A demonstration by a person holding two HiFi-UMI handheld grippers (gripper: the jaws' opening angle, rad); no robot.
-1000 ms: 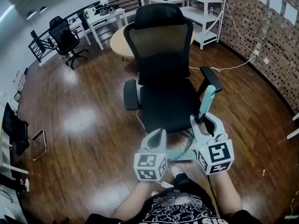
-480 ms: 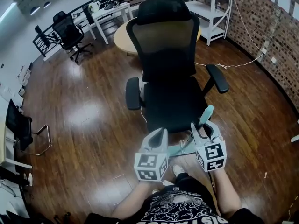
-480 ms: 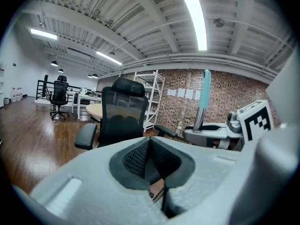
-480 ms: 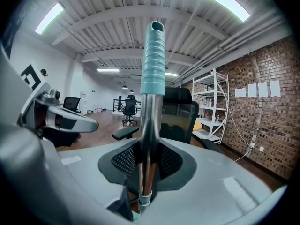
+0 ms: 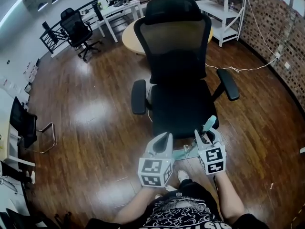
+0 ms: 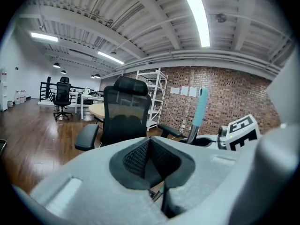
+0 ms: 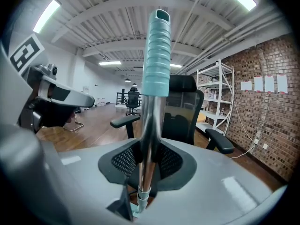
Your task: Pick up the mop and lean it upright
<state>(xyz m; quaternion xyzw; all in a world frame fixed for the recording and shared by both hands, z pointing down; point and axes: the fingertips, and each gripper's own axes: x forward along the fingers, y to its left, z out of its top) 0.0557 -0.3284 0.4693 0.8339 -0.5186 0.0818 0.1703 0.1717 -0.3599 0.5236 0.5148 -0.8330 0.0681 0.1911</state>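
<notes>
The mop stands nearly upright in front of me. Its ribbed teal grip [image 7: 157, 55] tops a shiny metal pole [image 7: 149, 139], and its flat teal head [image 5: 183, 154] lies on the wood floor between my grippers. My right gripper [image 7: 149, 162] is shut on the pole just below the grip. In the head view the right gripper [image 5: 204, 137] is by the front edge of the black office chair [image 5: 178, 80], with the teal grip [image 5: 208, 124] sticking up out of it. My left gripper [image 5: 164, 138] hangs beside it, shut and empty. In the left gripper view, its pads [image 6: 140, 158] meet.
The office chair's seat and armrests [image 5: 229, 84] stand right ahead. Behind it are a round wooden table [image 5: 129, 36] and a white shelf [image 5: 224, 8] by the brick wall. A cable [image 5: 248, 68] trails on the floor at right. Desks and another chair [image 5: 78, 30] stand far left.
My right gripper has sunk with the mop pole, so the teal grip now reaches only to the chair seat's front edge. The left gripper has barely shifted.
</notes>
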